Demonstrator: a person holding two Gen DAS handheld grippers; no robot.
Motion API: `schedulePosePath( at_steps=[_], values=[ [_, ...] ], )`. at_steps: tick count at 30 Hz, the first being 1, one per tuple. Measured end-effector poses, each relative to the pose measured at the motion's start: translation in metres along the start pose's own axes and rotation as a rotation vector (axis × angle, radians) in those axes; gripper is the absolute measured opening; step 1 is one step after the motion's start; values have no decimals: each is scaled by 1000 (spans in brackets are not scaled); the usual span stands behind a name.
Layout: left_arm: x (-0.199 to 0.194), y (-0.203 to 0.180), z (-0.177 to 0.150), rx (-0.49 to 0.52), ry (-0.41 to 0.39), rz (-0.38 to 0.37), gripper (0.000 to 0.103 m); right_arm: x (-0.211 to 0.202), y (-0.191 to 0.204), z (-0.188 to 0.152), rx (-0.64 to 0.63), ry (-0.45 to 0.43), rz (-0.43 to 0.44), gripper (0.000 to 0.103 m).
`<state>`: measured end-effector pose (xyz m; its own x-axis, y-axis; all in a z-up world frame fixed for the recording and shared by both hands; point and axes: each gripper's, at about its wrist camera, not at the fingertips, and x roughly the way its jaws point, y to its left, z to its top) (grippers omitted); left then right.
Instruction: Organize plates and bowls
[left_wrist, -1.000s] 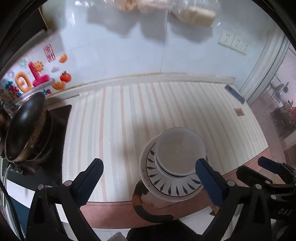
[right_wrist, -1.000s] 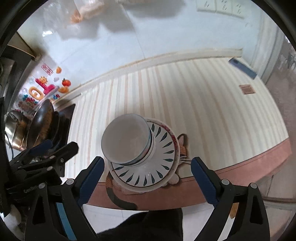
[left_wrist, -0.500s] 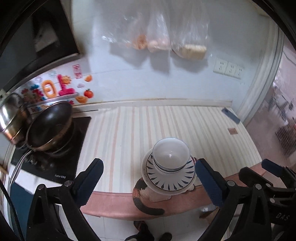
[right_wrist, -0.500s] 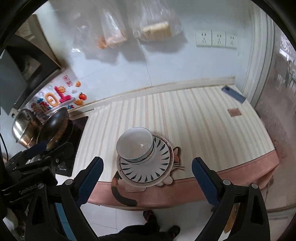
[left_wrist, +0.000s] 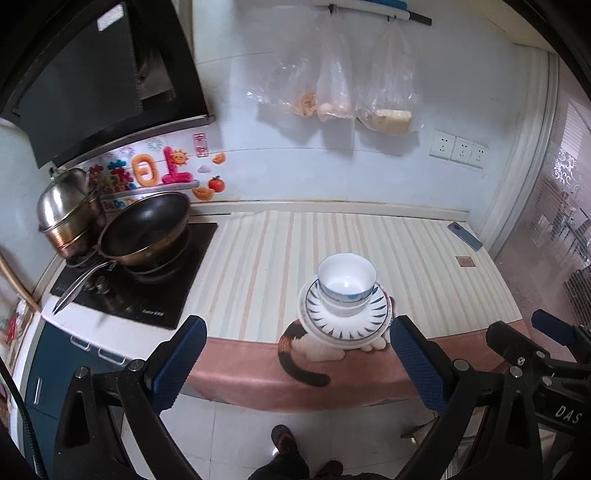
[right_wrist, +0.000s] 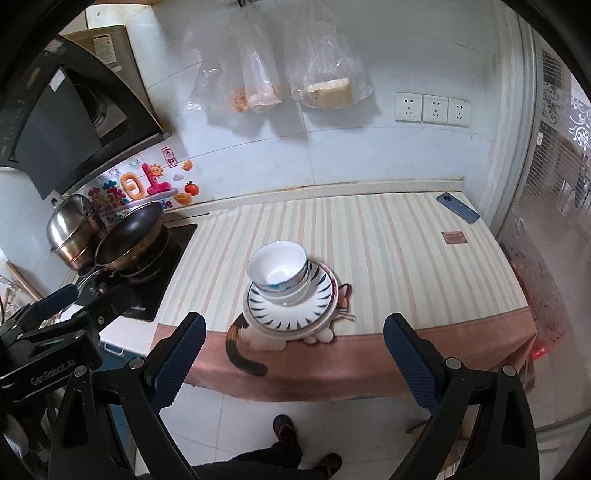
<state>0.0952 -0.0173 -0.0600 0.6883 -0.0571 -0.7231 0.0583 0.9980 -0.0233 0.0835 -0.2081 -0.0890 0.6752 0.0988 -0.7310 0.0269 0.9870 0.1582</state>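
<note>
White bowls with blue trim (left_wrist: 346, 282) (right_wrist: 279, 271) sit nested on a stack of plates with a dark leaf-pattern rim (left_wrist: 345, 320) (right_wrist: 291, 314), near the front edge of the striped counter, on a cat-shaped mat (left_wrist: 314, 347). My left gripper (left_wrist: 295, 350) is open and empty, well back from the counter over the floor. My right gripper (right_wrist: 293, 350) is open and empty too, also back from the stack. The right gripper also shows at the right edge of the left wrist view (left_wrist: 550, 328), and the left gripper at the left edge of the right wrist view (right_wrist: 59, 299).
A wok (left_wrist: 146, 229) and a steel pot (left_wrist: 64, 206) stand on the black hob at the left. A phone (left_wrist: 464, 236) and a small brown card (left_wrist: 464, 261) lie at the counter's far right. Plastic bags (left_wrist: 343, 85) hang on the wall. A person's feet (left_wrist: 284, 439) are on the floor below.
Both grippers have pulled up and back away from the stack of plates and bowls; the stack looks smaller and the whole counter, the hob and the floor have come into view.
</note>
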Motion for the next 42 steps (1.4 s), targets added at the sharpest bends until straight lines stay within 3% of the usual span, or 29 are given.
schedulePosePath(
  at_steps=[14,42],
  values=[
    [-43,14,-29,-31,-42,20,102,-43,12,-32,-46,-39,8,99],
    [-51,20,-32,-36,-50,17,102,-54,11,-32,-39,-57,1,100]
  ],
)
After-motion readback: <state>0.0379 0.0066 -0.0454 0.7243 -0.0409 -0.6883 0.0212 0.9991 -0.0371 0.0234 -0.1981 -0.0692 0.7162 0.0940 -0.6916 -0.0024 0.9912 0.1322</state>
